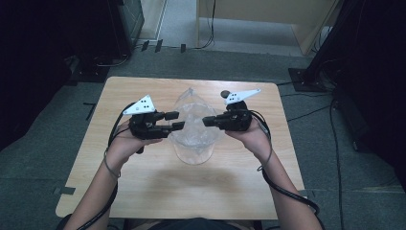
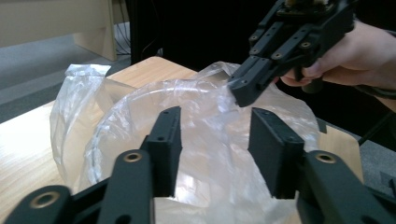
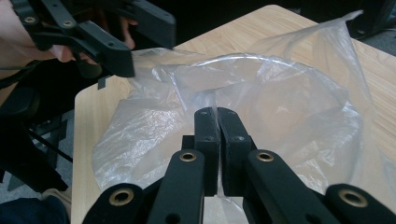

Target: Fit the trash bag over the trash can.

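A thin, clear, crinkled plastic bag (image 1: 194, 127) sits near the middle of a pale wooden table (image 1: 143, 191), its mouth held rounded. The right gripper (image 3: 217, 112) has its jaws pressed together, pinching the bag's film at the rim. The left gripper (image 2: 212, 135) hovers at the opposite side, jaws wide apart and holding nothing. Judging from this, the left should close on a single layer of rim, then both pull gently apart.
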A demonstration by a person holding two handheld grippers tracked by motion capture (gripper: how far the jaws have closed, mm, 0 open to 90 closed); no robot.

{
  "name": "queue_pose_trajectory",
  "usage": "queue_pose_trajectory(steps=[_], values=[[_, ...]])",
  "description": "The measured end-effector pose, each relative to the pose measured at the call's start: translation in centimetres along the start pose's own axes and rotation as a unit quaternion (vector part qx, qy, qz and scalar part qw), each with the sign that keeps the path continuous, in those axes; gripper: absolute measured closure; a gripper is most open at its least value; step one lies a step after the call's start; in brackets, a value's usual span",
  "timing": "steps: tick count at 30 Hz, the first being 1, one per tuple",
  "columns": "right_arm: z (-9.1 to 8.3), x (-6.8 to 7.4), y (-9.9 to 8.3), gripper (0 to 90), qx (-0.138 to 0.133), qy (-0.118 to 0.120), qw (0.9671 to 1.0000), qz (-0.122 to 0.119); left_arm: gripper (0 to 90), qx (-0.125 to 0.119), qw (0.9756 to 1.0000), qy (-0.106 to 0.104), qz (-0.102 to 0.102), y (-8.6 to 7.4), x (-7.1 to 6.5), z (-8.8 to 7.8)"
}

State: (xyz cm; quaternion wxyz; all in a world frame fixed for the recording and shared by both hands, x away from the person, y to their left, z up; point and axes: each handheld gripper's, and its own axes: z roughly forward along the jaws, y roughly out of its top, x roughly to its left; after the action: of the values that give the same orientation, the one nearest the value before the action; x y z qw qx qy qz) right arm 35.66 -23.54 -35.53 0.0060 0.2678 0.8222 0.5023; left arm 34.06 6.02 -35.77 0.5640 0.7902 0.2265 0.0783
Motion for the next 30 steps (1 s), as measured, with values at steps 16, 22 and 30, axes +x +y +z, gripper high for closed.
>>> queue_pose_trajectory(steps=[16,22,30], values=[[-1.3,1.0,0.1,88.3,-0.028,-0.001,0.9992,-0.029,87.4,0.024,0.9996,-0.011,-0.003,-0.4,-0.4,0.6],[-2.2,2.0,-1.0,88.4,-0.020,0.008,0.9991,-0.037,88.4,0.014,0.9995,-0.028,0.011,-0.3,-1.7,-0.6],[-2.9,3.1,-2.6,88.3,0.002,0.030,0.9984,-0.048,87.9,0.036,0.9966,-0.073,0.015,-2.1,-3.4,-0.7]])
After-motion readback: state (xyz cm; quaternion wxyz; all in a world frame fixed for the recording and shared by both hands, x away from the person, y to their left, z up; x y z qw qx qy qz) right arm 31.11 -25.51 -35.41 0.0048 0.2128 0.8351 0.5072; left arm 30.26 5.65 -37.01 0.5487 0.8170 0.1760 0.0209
